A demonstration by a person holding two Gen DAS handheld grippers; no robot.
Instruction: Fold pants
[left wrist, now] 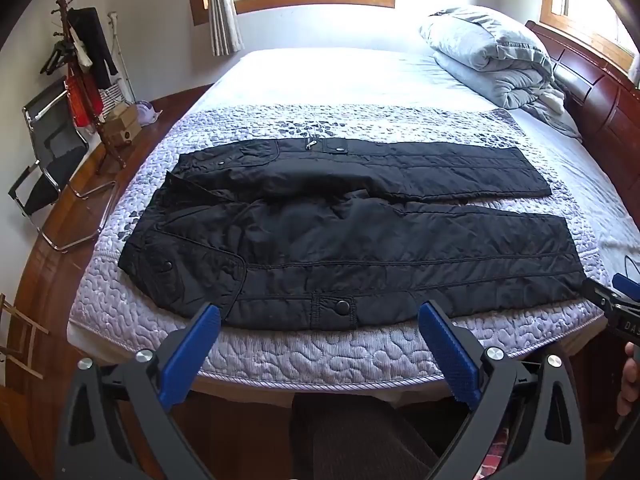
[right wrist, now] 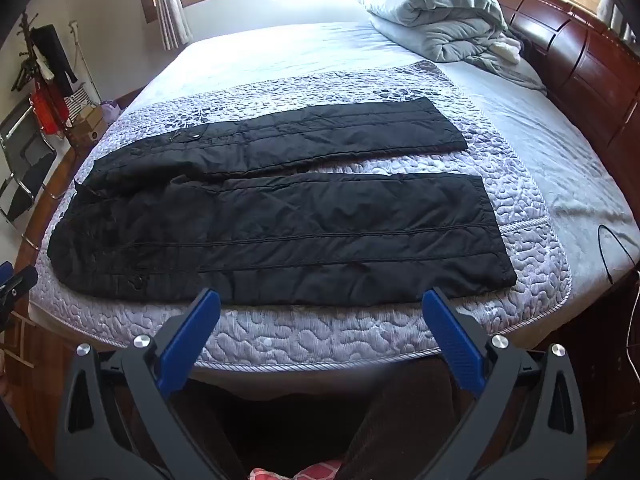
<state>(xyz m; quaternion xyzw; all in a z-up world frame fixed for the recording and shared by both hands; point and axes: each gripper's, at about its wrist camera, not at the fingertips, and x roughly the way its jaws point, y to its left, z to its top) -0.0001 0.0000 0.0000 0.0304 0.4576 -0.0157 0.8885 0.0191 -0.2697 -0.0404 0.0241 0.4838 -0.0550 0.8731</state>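
Black quilted pants (left wrist: 340,236) lie flat on the bed's lilac quilted cover (left wrist: 320,344), waist to the left, both legs stretched right with a gap between them. They also show in the right wrist view (right wrist: 280,232). My left gripper (left wrist: 320,312) is open and empty, hovering at the near bed edge in front of the waist and near leg. My right gripper (right wrist: 320,300) is open and empty, in front of the near leg's middle. The right gripper's tip shows at the left wrist view's right edge (left wrist: 616,300).
A folded grey duvet (left wrist: 492,52) sits at the back right by the dark wooden headboard (left wrist: 600,92). A coat stand (left wrist: 80,60), a folding chair (left wrist: 48,152) and boxes stand on the wooden floor to the left. A black cable (right wrist: 616,248) lies on the right bed edge.
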